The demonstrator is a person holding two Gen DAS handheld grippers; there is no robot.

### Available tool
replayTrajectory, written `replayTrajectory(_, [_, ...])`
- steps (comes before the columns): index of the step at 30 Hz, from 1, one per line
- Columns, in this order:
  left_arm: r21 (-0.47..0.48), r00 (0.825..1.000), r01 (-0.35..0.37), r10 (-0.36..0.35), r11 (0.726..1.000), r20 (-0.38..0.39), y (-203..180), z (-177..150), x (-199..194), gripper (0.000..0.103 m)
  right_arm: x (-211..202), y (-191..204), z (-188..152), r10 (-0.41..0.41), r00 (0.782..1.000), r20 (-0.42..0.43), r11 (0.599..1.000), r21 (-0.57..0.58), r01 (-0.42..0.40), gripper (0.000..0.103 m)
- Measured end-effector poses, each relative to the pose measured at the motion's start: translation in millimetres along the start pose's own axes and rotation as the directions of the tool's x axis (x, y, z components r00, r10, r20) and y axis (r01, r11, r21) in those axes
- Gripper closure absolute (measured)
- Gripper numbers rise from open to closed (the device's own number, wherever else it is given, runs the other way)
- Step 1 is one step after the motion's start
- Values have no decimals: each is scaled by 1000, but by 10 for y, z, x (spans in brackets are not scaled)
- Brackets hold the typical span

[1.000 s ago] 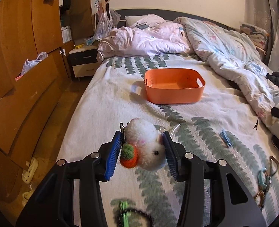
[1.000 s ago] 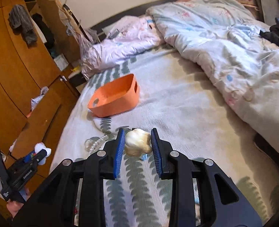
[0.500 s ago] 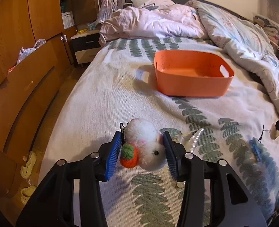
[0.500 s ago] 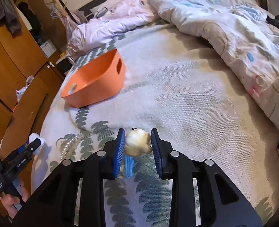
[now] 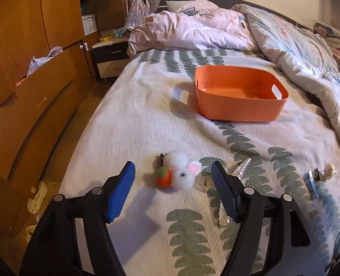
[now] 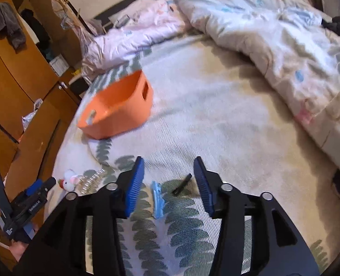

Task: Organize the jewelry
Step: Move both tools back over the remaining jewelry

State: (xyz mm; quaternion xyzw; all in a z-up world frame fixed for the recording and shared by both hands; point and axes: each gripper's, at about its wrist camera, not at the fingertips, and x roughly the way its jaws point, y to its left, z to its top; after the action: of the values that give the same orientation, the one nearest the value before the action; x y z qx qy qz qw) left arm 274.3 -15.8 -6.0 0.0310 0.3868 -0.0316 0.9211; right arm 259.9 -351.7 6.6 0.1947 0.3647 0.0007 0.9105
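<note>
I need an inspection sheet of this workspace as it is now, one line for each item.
Surface: bedspread with green leaf print.
Job's things: orange basket looks empty; mouse pompom clip, pearl piece, blue clip, black pin lie on the bedspread.
Clutter: rumpled duvet, plastic bag.
Grippers: left gripper open; right gripper open; neither holds anything.
Cables: nothing seen.
Surroundings: wooden wardrobe, nightstand.

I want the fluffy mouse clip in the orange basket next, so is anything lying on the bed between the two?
Nothing visible does. The mouse clip lies between the open fingers of the left gripper, and only bare bedspread runs from it up to the orange basket. The pearl clip sits off to the right of that line.
</note>
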Motion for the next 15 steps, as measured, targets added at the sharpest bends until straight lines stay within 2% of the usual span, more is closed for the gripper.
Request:
replayTrajectory(3, [-12,1000,-4,4,1000,30,72,29,-219,23,-364,117,44,14,998,59,1000,-25,-13,45])
replayTrajectory(7, [-33,997,12,-9,999,77,198,39,-588,18,-916,197,-35,47,987,152,998,-42,-41,32])
replayTrajectory(12, [-64,996,27,-22,998,81,291,-174,-973,14,-1423,211,-235,65,977,205,997,-62,-53,31])
replayTrajectory(15, [-73,998,21,-16,997,68,323,-435,-1144,13,-1637,117,-519,77,974,213,997,-41,-70,31])
